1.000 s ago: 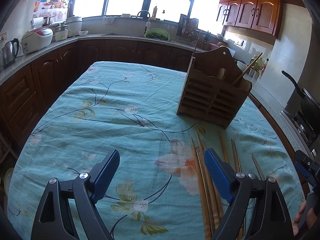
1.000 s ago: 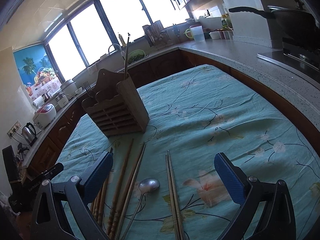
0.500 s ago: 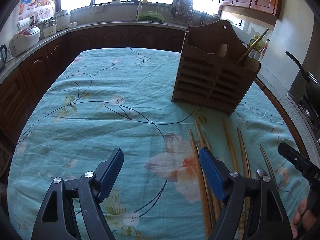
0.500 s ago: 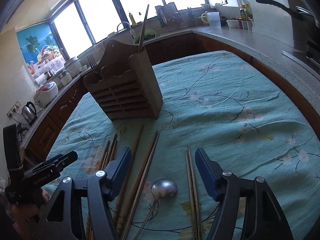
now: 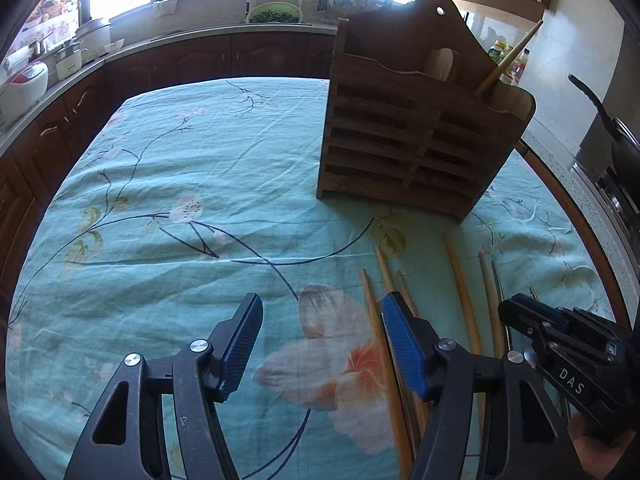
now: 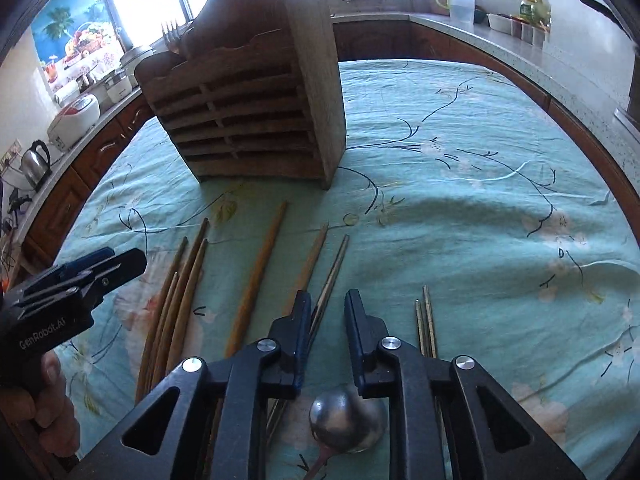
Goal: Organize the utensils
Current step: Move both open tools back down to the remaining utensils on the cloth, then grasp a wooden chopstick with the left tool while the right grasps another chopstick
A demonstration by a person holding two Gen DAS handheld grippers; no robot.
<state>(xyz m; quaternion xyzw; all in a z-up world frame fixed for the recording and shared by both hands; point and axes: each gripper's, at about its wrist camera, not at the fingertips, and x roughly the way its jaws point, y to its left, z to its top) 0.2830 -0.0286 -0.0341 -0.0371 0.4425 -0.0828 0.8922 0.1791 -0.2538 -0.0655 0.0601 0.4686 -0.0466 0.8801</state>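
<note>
I judge the job barely started. The rack [image 5: 420,128] stands ahead of both my grippers with a fork [image 6: 171,36], one chopstick [image 5: 508,58] and what may be a pale spoon handle in its top; nearly everything else lies on the cloth [image 5: 200,184].

My left gripper [image 5: 320,344] is spread wide and empty, hovering over bare cloth, with the wooden chopsticks [image 5: 384,344] just under and beyond its right finger. My right gripper [image 6: 328,332] has its jaws drawn close together but gripping nothing I can see; the spoon [image 6: 346,420] bowl lies directly beneath it, behind the fingertips, and a darker chopstick [image 6: 334,268] runs ahead just inside its left finger.

Only the right view shows the spoon, the fork tines and the thin metal pair [image 6: 426,320] to the right of its fingers. Only the left view shows the leaning chopstick in the rack's right compartment. Left to do: all the loose sticks and the spoon.
</note>
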